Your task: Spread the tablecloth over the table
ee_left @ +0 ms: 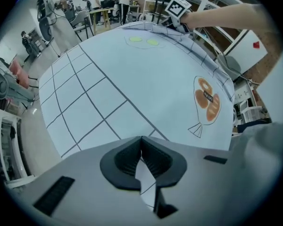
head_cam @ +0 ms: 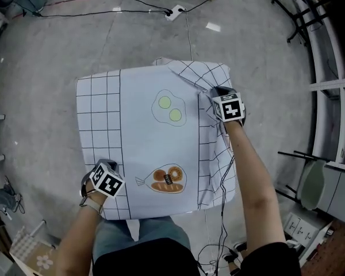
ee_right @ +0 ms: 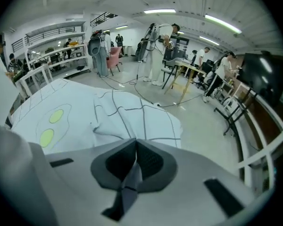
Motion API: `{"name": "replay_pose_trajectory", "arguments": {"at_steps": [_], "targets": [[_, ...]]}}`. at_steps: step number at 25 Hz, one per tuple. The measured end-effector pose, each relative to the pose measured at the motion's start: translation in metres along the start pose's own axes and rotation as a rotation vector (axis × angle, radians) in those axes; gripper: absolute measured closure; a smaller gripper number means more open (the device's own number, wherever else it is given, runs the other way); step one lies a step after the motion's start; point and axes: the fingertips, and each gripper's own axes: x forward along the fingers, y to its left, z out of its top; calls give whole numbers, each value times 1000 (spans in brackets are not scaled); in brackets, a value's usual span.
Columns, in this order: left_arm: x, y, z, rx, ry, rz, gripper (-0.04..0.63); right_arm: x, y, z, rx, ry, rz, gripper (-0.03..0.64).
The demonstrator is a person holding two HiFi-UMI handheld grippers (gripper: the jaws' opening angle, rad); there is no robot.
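The tablecloth (head_cam: 144, 154), thin white fabric with black grid borders, lies over the table. Its plain centre panel runs 12 to 6 o'clock, flat at 9 and creased at 2. The left gripper (ee_left: 141, 161) clamps its 7 o'clock edge. The right gripper (ee_right: 134, 166) clamps a 2 o'clock fold.

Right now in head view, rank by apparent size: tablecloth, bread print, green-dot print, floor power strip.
1. tablecloth
2. bread print and green-dot print: about alike, unranked
3. power strip, though it's farther away
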Motion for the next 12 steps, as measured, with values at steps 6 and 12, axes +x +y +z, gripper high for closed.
{"name": "replay_pose_trajectory", "arguments": {"at_steps": [6, 12], "targets": [[-2, 0, 1, -12, -21, 19, 581, -14, -90, -7, 133, -2, -164, 606], [-3, 0, 0, -26, -24, 1, 581, -49, -177, -29, 350, -8, -311, 606]]}}
